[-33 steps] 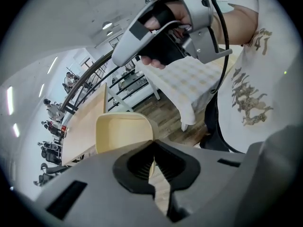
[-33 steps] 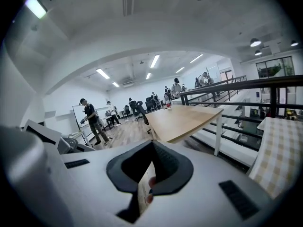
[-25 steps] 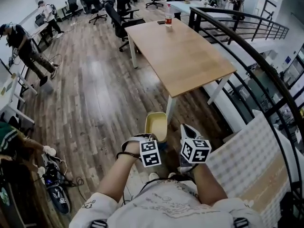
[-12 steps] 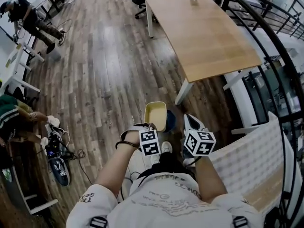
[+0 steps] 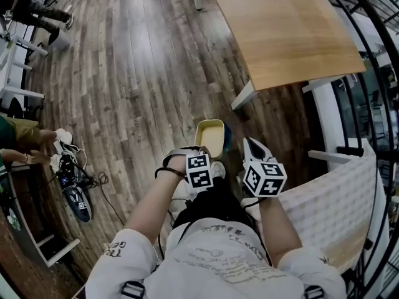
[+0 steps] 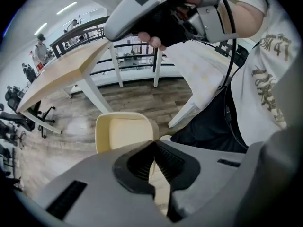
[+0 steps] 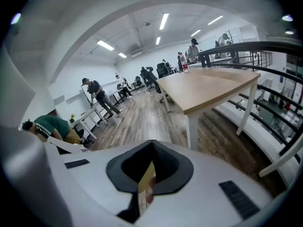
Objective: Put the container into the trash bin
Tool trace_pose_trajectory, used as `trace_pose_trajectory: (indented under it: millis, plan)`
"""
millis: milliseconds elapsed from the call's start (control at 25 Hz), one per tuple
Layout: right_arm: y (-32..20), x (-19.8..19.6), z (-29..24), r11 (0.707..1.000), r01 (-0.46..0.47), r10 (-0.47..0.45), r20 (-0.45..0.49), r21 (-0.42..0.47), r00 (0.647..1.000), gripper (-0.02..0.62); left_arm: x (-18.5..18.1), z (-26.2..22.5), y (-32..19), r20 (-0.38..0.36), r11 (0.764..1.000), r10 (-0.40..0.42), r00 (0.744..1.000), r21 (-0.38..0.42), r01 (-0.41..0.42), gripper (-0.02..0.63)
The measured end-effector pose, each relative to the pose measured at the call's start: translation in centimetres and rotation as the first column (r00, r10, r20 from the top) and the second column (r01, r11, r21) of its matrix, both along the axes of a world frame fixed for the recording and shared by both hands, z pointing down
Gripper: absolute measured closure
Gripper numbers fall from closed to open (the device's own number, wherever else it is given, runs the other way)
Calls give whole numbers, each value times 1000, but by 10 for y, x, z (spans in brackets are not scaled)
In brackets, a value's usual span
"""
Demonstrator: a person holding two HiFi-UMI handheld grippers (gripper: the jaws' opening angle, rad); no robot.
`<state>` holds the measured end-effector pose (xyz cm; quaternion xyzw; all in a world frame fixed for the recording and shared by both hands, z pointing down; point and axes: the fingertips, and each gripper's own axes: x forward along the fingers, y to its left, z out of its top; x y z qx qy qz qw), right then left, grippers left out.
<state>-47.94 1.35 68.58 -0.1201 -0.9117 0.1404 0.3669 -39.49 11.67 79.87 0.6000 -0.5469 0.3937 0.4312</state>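
Both of your tools have sunk toward the wooden floor [image 5: 137, 92] since a second ago, and your head has tipped down with them. The desk [image 5: 280, 30] now sits at the top of the head view, and the bottle that stood on it has passed out of sight.

Your left tool [image 5: 204, 149] is pinching the near rim of the pale yellow container [image 5: 210, 136]. The left gripper view shows the wall caught between its pads, with the open tray hanging beyond them above the floor. The container is in the air just ahead of your knees and rests on nothing.

Your right tool [image 5: 249, 147] rides just beside the container. Its jaws are pressed almost together on a thin yellow sliver [image 7: 147, 181], and I cannot tell what that is.

No view shows the trash bin, so the step in hand looks like the carry down to it. Find the bin before you go lower. The hold is on one edge only, so keep the pinch firm and the wrist steady, or the tray may swing or slip. Bring the container squarely over the bin's mouth, keep your right tool out of its path, and spread the left jaws only once it is inside the opening.
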Motion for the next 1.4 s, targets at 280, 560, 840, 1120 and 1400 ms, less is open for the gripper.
trace_pose_trajectory:
  millis: [280,560,840,1120,1400]
  plan:
    - [-22,-23,55,1000,-8,9,-47,24,999,603,-6,108,-13,-155,998,-48,987,20,52,594]
    - [-25,-19,118,998,45,-40,-105,41,994,603,-19,219,-27,-263,982,-183,947,-10,187,594]
    - [-31,-25,150,999,38,-34,-122,30,992,603,-40,289,-38,-278,967,-252,927,-47,249,594]
    - [-41,-14,159,998,38,-31,-138,49,990,603,-39,306,-37,-266,960,-279,923,-70,270,575]
    - [-34,-12,143,998,44,-39,-122,36,992,603,-68,273,-29,-149,913,-406,902,-11,409,598]
